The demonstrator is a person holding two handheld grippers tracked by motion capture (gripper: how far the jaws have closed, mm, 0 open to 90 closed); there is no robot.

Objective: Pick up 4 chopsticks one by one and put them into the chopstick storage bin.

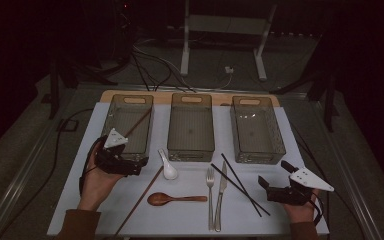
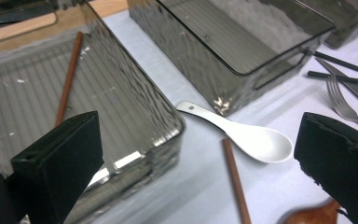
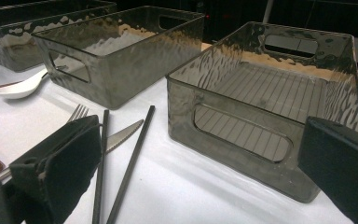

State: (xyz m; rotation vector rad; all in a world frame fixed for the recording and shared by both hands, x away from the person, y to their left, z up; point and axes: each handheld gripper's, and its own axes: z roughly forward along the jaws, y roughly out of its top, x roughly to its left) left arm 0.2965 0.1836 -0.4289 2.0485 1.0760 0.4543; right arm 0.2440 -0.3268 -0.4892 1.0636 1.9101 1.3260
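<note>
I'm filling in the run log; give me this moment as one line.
left gripper: open, empty, at left clear bin | one brown chopstick inside bin | other brown chopstick on table | right gripper: open, empty

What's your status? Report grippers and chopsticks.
Left gripper open, empty. Right gripper open, empty. One brown chopstick in left bin, its mate on table. Nothing blocking.

- Three bins (image 1: 190,127): smoky clear plastic, rippled glossy walls, ribbed floors.
- Soup spoon (image 2: 247,135), centre of the frame: smooth glossy white ceramic.
- Brown chopstick (image 2: 235,179): matt wood.
- Wooden spoon (image 1: 172,199): polished reddish wood.
- Fork (image 1: 210,192) and knife (image 1: 221,192): shiny metal.
- Desk (image 1: 190,215): matt white covering.
</note>
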